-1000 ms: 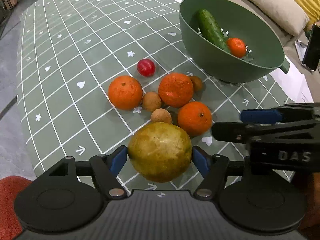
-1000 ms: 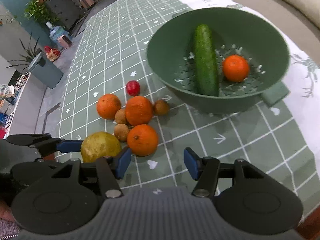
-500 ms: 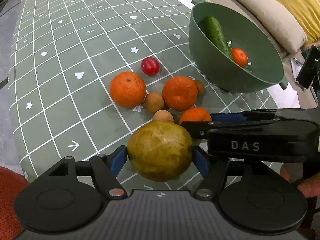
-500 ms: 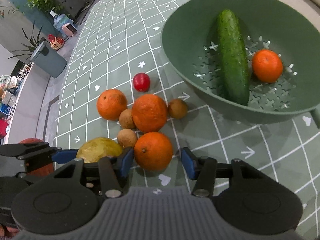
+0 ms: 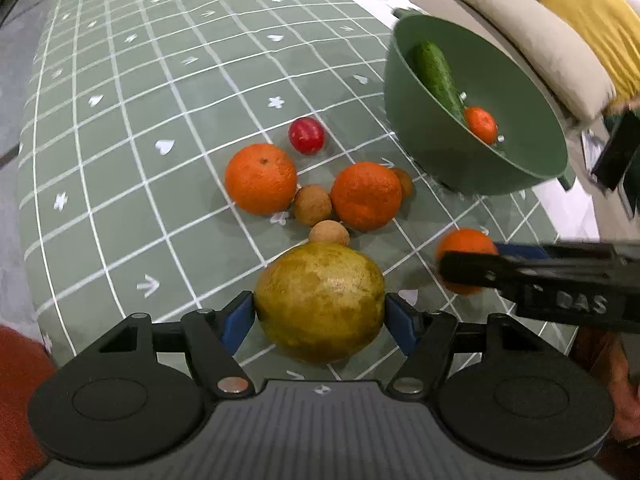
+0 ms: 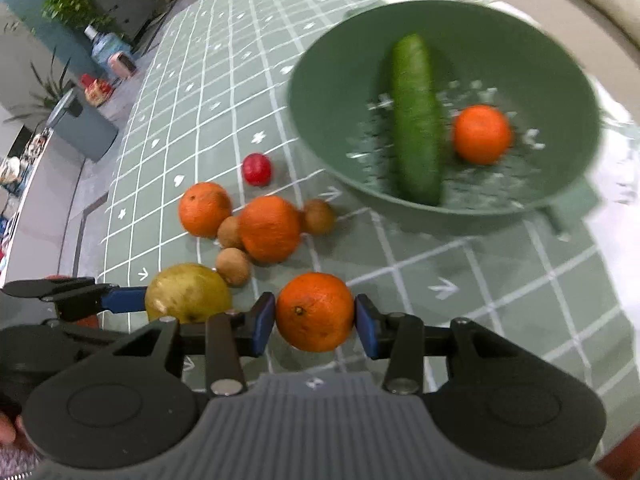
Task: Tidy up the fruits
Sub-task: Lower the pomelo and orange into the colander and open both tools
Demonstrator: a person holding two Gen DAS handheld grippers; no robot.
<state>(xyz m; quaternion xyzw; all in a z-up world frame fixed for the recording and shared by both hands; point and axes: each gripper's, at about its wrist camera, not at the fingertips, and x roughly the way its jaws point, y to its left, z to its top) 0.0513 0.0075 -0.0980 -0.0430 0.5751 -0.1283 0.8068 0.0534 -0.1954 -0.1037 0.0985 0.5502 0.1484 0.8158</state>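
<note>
My left gripper [image 5: 320,314] is shut on a large yellow-green fruit [image 5: 320,300], also seen in the right wrist view [image 6: 186,294]. My right gripper [image 6: 315,318] is shut on an orange [image 6: 314,311] and holds it above the tablecloth; it shows in the left wrist view [image 5: 464,248]. Two more oranges [image 5: 260,178] [image 5: 366,195], a small red fruit [image 5: 306,136] and three small brown fruits [image 5: 313,205] lie on the cloth. A green colander bowl [image 5: 516,160] at the right holds a cucumber [image 6: 416,120] and a small orange [image 6: 482,134].
The table carries a green cloth with a white grid [image 5: 140,100]. Beige and yellow cushions [image 5: 540,40] lie behind the bowl. A dark flat object [image 5: 616,152] stands at the far right. The table's left edge drops to a grey floor [image 5: 12,60].
My right gripper closed on the nearest orange and lifted it off the cloth, toward the right. My left gripper still holds the yellow-green fruit, raised slightly.
</note>
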